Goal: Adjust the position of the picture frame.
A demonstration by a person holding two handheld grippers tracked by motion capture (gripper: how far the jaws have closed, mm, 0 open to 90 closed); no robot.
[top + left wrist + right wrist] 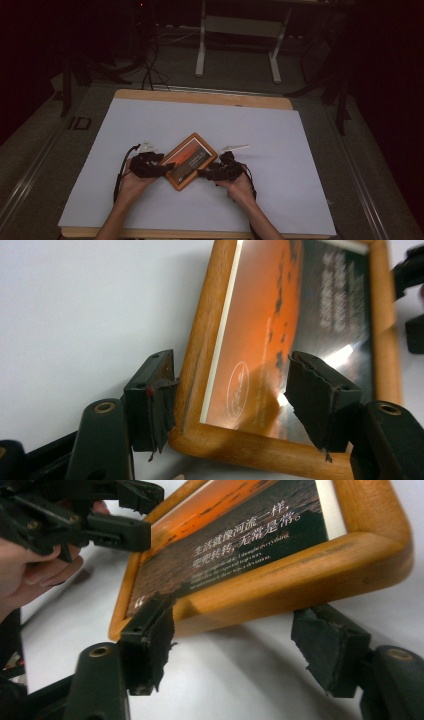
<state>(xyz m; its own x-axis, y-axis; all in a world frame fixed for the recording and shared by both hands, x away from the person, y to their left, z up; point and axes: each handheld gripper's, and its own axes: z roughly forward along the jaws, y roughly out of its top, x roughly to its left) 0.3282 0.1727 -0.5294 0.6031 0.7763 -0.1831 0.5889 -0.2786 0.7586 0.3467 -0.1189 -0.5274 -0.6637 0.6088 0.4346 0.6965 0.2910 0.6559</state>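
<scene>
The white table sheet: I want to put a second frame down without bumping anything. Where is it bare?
The white sheet is bare along the far side, between the wooden frame and the table's far wooden edge, and on its right side. It is crowded near the front middle, where the left gripper and right gripper flank the frame.

Both grippers' jaws apart, angled inward
</scene>
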